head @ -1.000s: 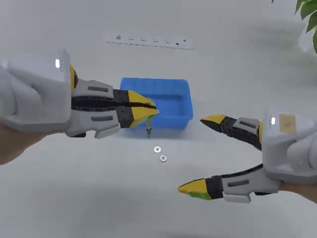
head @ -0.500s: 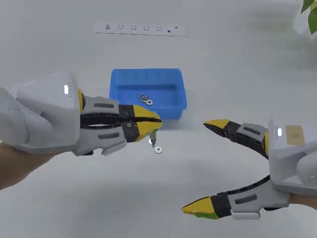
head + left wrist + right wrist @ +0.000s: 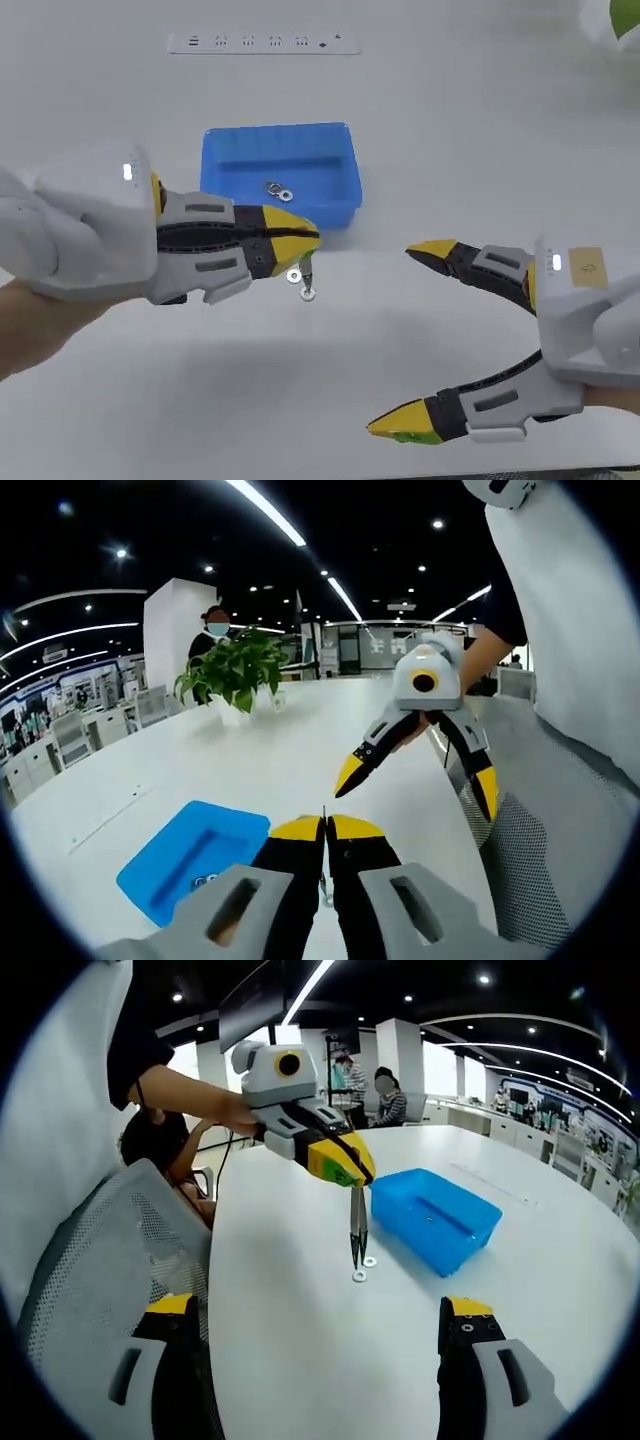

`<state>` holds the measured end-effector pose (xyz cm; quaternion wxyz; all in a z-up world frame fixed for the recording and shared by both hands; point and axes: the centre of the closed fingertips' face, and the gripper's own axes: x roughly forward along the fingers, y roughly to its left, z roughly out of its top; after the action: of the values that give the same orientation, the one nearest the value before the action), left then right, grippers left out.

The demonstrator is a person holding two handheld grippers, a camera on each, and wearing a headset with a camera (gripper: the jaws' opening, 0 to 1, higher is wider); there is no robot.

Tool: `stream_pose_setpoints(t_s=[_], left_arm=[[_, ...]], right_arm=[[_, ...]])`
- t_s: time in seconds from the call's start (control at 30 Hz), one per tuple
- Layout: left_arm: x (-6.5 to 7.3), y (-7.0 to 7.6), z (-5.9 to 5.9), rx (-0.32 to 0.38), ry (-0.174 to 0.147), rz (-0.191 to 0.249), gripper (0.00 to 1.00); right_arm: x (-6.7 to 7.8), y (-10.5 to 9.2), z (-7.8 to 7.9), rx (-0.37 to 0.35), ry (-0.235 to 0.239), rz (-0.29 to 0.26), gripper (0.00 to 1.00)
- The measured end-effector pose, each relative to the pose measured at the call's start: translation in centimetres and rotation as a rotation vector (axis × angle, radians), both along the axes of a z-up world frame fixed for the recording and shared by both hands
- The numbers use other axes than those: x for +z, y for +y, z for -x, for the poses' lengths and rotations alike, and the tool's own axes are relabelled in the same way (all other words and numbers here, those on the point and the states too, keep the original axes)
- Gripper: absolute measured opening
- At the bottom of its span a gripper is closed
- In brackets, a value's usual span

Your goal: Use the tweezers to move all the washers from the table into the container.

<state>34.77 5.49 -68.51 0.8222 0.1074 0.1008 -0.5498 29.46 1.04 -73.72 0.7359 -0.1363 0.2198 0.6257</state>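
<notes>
The table point(image 3: 450, 130) is lit brightly and evenly from overhead, and only soft, diffuse shadows are cast on it. Glare is produced by the ceiling strip lights point(image 3: 270, 515). Straight lines are bent strongly in both gripper views.

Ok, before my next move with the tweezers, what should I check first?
1. Grip: left gripper shut on the tweezers: ok.
2. Aim: tweezer tips down by the two loose washers on the table: ok.
3. Pickup: a washer actually pinched between the tips: cannot tell.
4. Target: blue container open-topped, just beyond the tips, with two stored washers inside: ok.
5. Clearance: right gripper open and apart from the loose washers: ok.
</notes>
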Motion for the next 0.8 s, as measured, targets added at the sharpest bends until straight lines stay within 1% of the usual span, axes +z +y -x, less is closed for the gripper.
stream_pose_setpoints(t_s=[0.1, 0.2, 0.27, 0.4, 0.47, 0.63, 0.67, 0.7, 0.73, 0.8], left_arm=[[-0.2, -0.2, 0.1, -0.017, 0.001, -0.010, 0.05], [-0.4, -0.3, 0.2, -0.022, 0.006, -0.012, 0.05], [-0.6, -0.3, 0.2, -0.024, 0.010, -0.016, 0.05], [-1.1, -0.2, 0.4, -0.028, 0.019, -0.026, 0.05], [-1.1, -0.3, 0.5, -0.031, 0.023, -0.022, 0.05], [-1.6, -0.2, 0.4, -0.023, 0.024, -0.038, 0.05], [-1.5, -0.1, 0.5, -0.021, 0.030, -0.028, 0.05], [-1.5, -0.1, 0.4, -0.020, 0.028, -0.026, 0.05], [-1.5, -0.2, 0.5, -0.024, 0.034, -0.023, 0.05], [-1.5, -0.3, 0.9, -0.042, 0.057, -0.015, 0.05]], right_arm=[[0.2, -0.1, 0.0, -0.017, 0.016, -0.023, 1.00], [-0.4, -0.1, 0.2, -0.018, 0.025, -0.009, 1.00], [-0.5, -0.1, 0.3, -0.017, 0.029, -0.007, 1.00], [-0.3, 0.2, 0.1, -0.020, 0.028, -0.018, 0.99], [0.0, 0.4, 0.0, -0.025, 0.031, -0.033, 0.99], [-0.1, 0.5, -0.1, -0.027, 0.040, -0.029, 0.98], [-0.2, 0.5, -0.1, -0.026, 0.039, -0.028, 0.98], [-0.2, 0.5, 0.0, -0.024, 0.040, -0.027, 0.98], [-0.2, 0.5, 0.0, -0.022, 0.042, -0.027, 0.98], [-0.3, 0.7, 0.0, -0.020, 0.046, -0.029, 0.98]])
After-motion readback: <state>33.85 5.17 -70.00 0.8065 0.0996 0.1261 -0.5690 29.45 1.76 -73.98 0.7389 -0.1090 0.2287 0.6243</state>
